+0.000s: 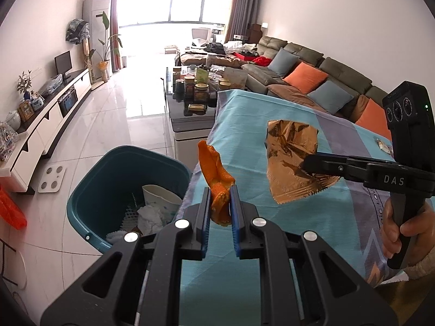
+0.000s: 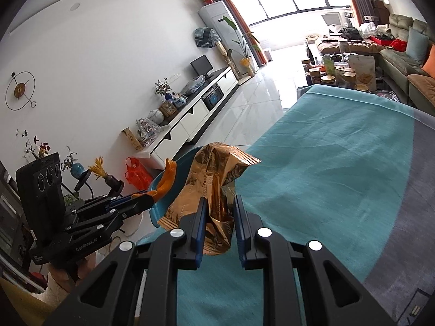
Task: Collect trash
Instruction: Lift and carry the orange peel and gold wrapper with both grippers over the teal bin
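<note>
My left gripper is shut on a curled strip of orange peel, held above the left edge of the teal-clothed table. Just left of it and lower stands a teal waste bin with crumpled paper and a paper cup inside. My right gripper is shut on a crinkled gold foil wrapper, lifted off the cloth. In the left wrist view that wrapper hangs from the right gripper over the table. From the right wrist view the left gripper and its orange peel sit above the bin's rim.
A small wrapper lies on the cloth at the far right. Beyond the table stands a coffee table crowded with jars, a long sofa on the right and a white TV cabinet along the left wall. A white scale lies on the tiled floor.
</note>
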`<state>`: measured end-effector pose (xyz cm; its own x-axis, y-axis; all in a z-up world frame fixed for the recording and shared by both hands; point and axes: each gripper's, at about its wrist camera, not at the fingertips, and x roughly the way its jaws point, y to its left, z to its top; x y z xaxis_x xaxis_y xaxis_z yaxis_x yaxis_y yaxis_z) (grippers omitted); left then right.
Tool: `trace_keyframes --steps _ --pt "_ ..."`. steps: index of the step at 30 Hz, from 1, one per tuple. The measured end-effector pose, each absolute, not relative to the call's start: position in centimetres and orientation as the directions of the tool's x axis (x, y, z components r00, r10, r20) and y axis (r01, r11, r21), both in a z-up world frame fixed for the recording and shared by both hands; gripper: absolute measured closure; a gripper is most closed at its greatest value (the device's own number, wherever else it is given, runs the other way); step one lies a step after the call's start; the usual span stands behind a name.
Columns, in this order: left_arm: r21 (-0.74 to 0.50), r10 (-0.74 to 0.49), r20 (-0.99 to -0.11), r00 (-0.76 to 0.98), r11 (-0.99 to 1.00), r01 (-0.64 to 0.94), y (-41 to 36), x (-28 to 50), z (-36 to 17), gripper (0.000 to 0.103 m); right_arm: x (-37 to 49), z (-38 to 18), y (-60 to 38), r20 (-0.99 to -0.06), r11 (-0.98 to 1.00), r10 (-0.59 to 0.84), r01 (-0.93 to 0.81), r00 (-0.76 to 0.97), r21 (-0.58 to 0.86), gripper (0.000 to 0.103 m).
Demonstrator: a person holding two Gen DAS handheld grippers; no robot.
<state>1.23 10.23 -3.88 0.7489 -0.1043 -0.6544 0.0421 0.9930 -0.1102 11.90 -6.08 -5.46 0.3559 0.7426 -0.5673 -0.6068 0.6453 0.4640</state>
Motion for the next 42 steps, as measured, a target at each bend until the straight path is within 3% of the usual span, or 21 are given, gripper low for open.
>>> trace_keyframes --steps 27,42 --pt "-0.117 0.005 -0.675 0.738 0.987 -0.113 15.2 1.7 -5.1 0.089 13.4 -6.0 1.6 -0.618 0.597 0.741 -0.681 0.264 0.424 0.085" --pt "-0.154 0.021 -0.720 0.693 0.970 -0.190 18.3 3.6 -8.3 0.089 14.7 -7.7 8.8 -0.715 0.606 0.667 -0.711 0.211 0.356 0.084"
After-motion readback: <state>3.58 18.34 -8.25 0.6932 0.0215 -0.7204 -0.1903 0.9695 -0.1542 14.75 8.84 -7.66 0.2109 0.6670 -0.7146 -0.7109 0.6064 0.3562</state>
